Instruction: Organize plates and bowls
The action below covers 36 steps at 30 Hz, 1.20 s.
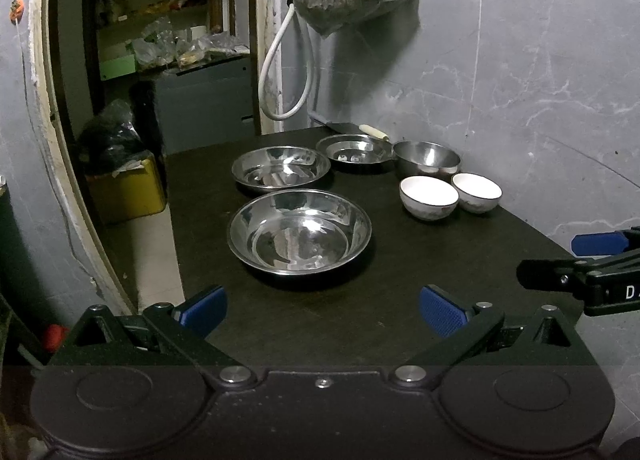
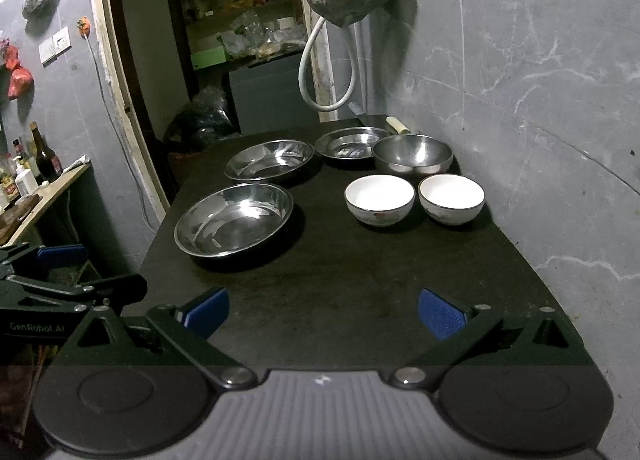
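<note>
Both claws, left and right, gape wide, empty. Steel plates and two white bowls sit mid-surface. Bowls look breakable; steel likely slick. Grip by rims.

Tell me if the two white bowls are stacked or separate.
Separate. The two white bowls stand upright side by side on the dark table, each showing its own empty white inside.
</note>
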{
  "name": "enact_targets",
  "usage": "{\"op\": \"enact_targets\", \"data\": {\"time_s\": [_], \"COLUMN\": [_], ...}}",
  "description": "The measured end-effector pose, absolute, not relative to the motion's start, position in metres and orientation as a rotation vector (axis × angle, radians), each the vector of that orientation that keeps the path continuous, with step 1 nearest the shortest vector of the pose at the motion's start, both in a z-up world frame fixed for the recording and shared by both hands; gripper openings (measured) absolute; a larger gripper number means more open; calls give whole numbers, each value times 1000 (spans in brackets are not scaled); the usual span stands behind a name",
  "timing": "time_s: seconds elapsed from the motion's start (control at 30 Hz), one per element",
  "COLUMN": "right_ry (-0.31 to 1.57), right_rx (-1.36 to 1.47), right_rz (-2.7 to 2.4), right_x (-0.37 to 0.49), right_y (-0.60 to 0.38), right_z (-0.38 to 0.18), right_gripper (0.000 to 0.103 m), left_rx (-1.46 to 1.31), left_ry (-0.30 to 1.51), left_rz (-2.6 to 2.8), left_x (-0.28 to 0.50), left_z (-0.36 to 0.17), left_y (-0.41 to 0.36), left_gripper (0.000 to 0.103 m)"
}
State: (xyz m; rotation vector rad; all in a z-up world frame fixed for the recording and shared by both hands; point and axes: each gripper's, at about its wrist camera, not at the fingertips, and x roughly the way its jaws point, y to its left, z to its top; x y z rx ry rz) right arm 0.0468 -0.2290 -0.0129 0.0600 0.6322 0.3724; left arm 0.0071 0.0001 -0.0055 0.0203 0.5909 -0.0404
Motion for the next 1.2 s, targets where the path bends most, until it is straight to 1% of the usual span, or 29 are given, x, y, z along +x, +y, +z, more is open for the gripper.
{"op": "enact_targets", "data": {"time_s": [0.2,0.53,0.7,0.9,1.1,1.2], "right_ry": [642,643,629,602,594,624], "right_rx": [55,46,61,77,88,87], "right_rz": [364,371,417,511,590,614], "right_x": [48,73,109,173,244,278], "right_y": [-225,-219,-213,-195,-170,-153], "right_z": [-14,-22,-17,-11,-14,-19], "right_gripper": [103,103,103,103,103,103], "left_rx": [-1,-200,-221,-341,-328,-373], "left_ry": [611,667,666,669,640,636], "left_rz": [-41,-6,57,126,194,196], "left_x": [13,42,77,125,195,232], "left_z": [-9,-18,-11,0,3,-2], "left_y": [6,42,64,94,114,127], "left_gripper": [102,102,102,102,102,102]}}
